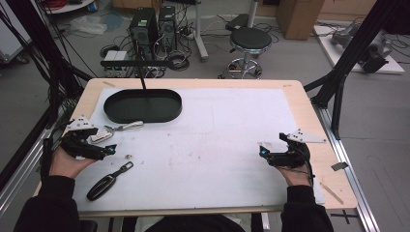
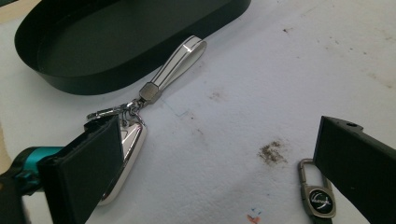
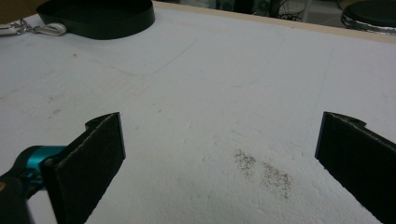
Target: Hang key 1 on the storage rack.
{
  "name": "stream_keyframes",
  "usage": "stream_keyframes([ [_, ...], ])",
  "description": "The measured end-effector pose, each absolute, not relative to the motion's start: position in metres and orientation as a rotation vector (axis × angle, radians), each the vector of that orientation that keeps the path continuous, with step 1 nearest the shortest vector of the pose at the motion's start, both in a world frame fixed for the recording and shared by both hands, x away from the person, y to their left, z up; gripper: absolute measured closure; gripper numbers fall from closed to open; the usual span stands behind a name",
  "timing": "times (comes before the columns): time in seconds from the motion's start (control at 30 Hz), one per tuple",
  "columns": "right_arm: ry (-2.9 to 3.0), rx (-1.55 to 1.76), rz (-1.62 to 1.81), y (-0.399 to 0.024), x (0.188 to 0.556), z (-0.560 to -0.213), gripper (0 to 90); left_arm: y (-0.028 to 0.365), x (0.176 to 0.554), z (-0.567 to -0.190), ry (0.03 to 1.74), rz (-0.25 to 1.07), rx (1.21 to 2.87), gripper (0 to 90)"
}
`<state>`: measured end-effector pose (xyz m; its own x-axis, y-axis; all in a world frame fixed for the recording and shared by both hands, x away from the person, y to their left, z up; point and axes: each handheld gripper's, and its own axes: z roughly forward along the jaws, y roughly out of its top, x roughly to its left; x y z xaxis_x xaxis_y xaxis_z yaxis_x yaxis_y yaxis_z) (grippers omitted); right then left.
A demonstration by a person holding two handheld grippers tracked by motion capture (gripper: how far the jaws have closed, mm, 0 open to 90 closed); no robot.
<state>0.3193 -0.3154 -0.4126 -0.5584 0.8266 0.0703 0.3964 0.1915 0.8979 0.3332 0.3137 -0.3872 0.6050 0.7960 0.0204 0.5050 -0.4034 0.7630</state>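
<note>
The black oval tray is sitting at the far left of the table and blocking that corner. Just in front of the tray, a silver key fob with a white strap is lying in the way. Nearer the person than the tray, a black key fob is occupying the left edge. Right of the tray, the white mat is lying bare and open for passing.
</note>
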Motion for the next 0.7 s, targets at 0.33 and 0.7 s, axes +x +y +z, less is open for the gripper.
stream_keyframes([
  [0.33,2.048,1.135,1.311,-0.314,0.319,-0.414,0.7,0.308,0.352,-0.386,0.998,0.486,2.188,2.2],
  [0.7,2.049,1.15,1.31,-0.315,0.319,-0.414,0.7,0.312,0.374,-0.384,1.002,0.405,2.199,4.2],
])
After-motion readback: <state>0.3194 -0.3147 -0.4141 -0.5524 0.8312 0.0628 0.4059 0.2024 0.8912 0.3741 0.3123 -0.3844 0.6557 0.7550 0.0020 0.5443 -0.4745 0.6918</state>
